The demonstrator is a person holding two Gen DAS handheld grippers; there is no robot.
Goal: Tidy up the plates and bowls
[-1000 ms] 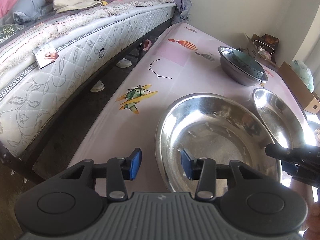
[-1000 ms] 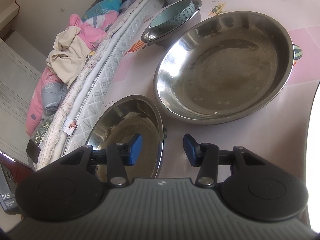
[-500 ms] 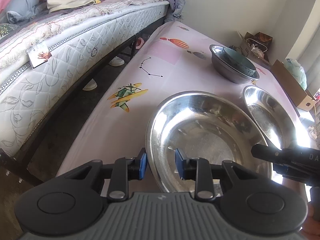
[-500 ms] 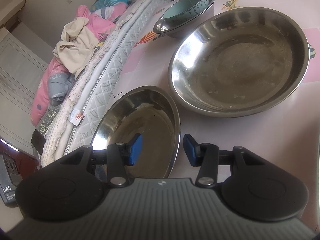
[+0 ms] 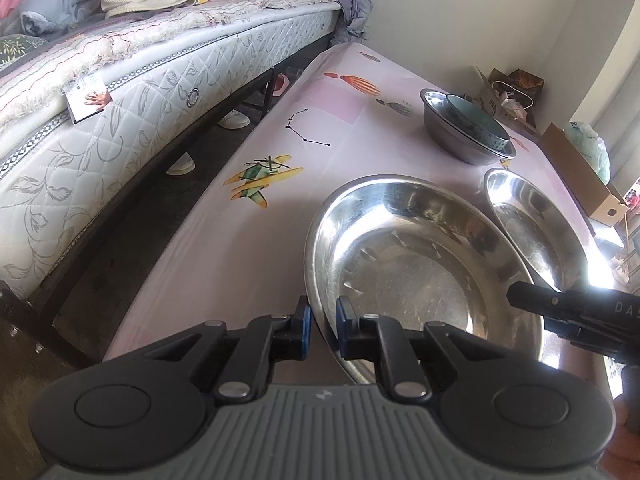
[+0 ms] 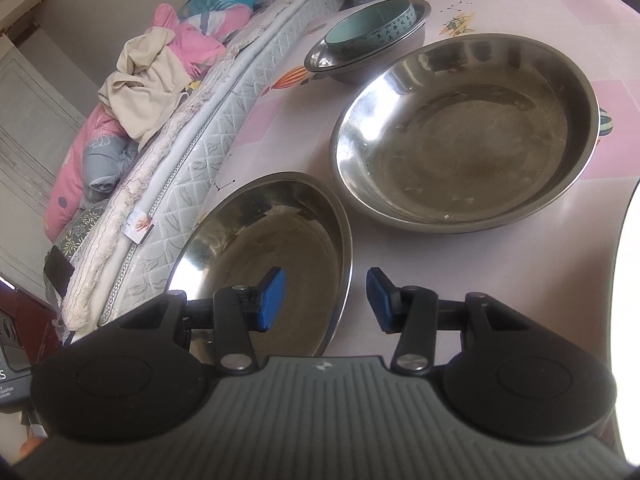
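Left gripper (image 5: 323,320) clamped on near rim of large steel basin (image 5: 424,276), blue pads either side of rim. Right gripper (image 6: 326,298) spread wide, straddling rim of smaller steel plate (image 6: 272,256) without contact. Both vessels on pink table (image 5: 248,248) (bedside). Teal bowl (image 6: 370,24) nested in steel bowl (image 6: 362,62) at far end.

A home bedroom. A bed with a quilted mattress (image 5: 168,92) stands just beside the worktop (image 5: 248,240), heaped with clothes (image 6: 148,76) and bedding. Shoes (image 5: 182,166) lie under the bed frame, and open cardboard boxes (image 5: 580,172) sit along the plain wall.
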